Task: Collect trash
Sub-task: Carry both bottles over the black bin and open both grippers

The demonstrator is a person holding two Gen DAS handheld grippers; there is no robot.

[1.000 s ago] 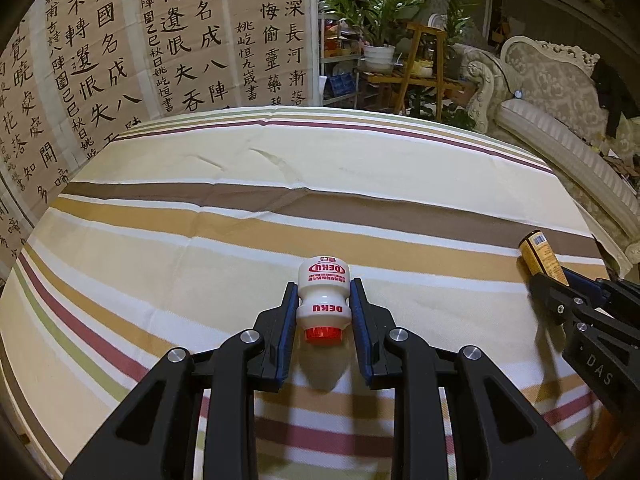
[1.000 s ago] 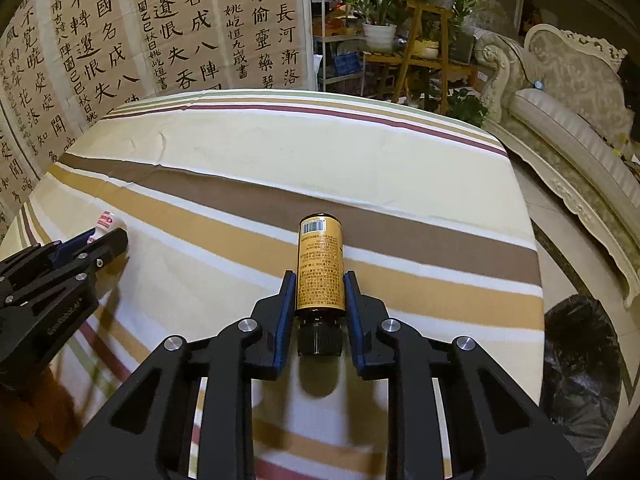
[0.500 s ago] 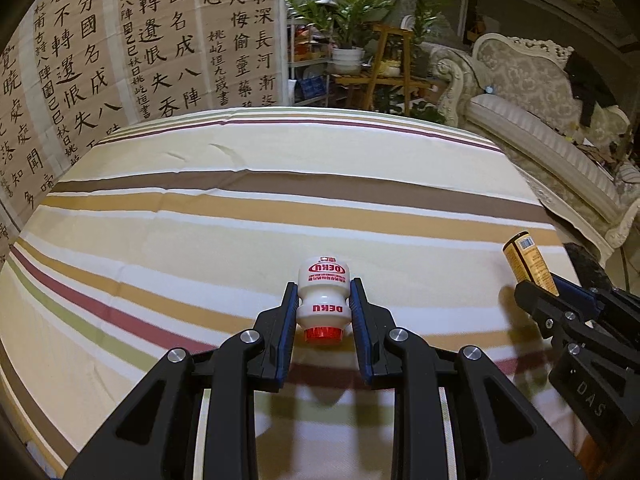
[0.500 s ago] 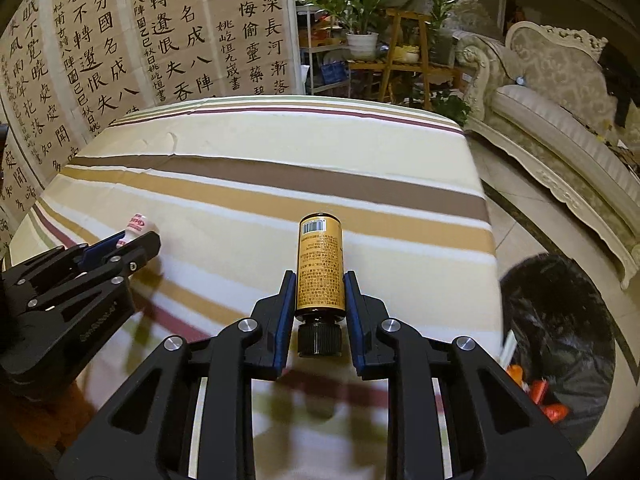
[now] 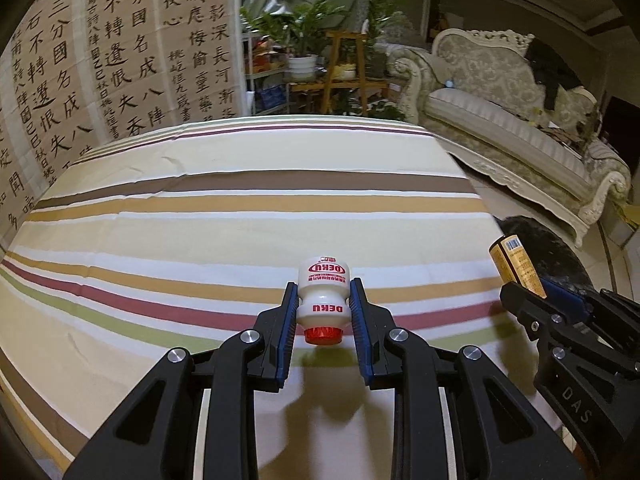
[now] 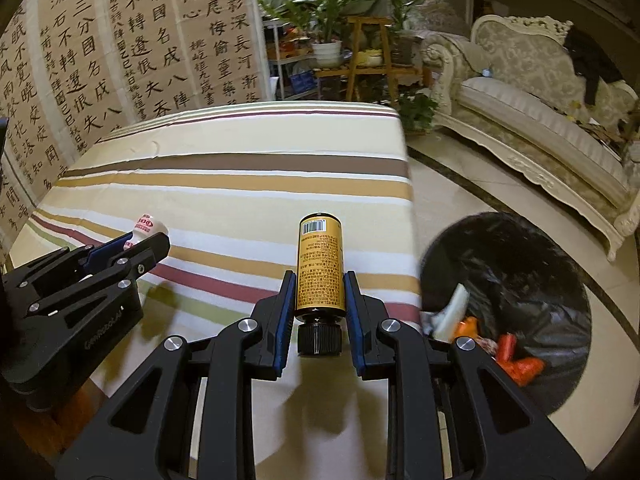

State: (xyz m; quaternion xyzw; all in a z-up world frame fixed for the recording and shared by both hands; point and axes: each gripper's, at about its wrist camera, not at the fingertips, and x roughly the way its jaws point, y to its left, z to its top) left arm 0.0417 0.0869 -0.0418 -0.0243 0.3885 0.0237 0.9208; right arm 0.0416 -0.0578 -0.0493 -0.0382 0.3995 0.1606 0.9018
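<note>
Both grippers loaded, held above the striped tablecloth [image 5: 200,200]. Left gripper [image 5: 323,312]: jaws closed to the width of a small white bottle [image 5: 323,292] with red lettering and a red cap, which points back toward the camera; the pads sit at its pinched waist. Judged a good hold, since the waist keeps the bottle from sliding lengthwise. It looks like thin plastic, probably empty and light, and may dent if squeezed harder. Right gripper [image 6: 320,300]: jaws closed on a yellow-labelled bottle [image 6: 320,268] with a black ribbed screw cap, pads on the lower body just above the cap, base and barcode pointing away. Straight, smooth, glossy wall, so likelier to slip than the white one; cannot tell glass from plastic, so treat as breakable. The black-lined bin [image 6: 520,280] stands on the floor just off the table's right edge, with orange and white scraps inside; the yellow bottle is nearer it, not yet over the opening.
</note>
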